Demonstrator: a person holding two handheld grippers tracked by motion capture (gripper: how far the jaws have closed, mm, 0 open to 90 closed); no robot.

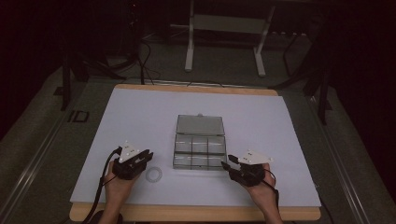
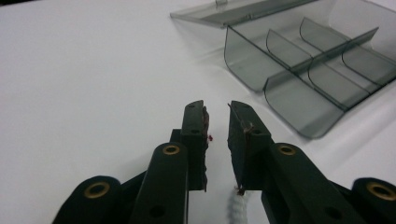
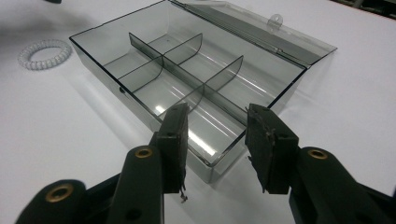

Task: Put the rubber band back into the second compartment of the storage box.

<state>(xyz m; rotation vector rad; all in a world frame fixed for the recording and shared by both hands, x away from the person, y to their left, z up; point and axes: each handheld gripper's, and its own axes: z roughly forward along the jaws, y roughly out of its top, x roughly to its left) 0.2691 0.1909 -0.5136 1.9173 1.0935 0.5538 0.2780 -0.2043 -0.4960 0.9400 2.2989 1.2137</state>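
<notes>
An open clear grey compartment box (image 1: 200, 150) lies mid-table, its lid (image 1: 200, 125) flat behind it and its cells empty. A white coiled hair tie (image 1: 153, 174) lies on the mat left of the box's near corner. My left gripper (image 1: 147, 157) rests just left of the tie. In the left gripper view that gripper (image 2: 217, 109) is open by a narrow gap, nothing between the tips, and the tie (image 2: 237, 205) peeks out low under the jaws. My right gripper (image 3: 217, 114) is open wide, pointing at the box (image 3: 107, 79) from its near right corner. The hair tie (image 3: 45, 53) lies beyond the box.
A white mat (image 1: 140, 116) covers the wooden table, with bare mat on all sides of the box. Beyond the far edge are a dark floor, cables and a white stand's legs (image 1: 189, 51).
</notes>
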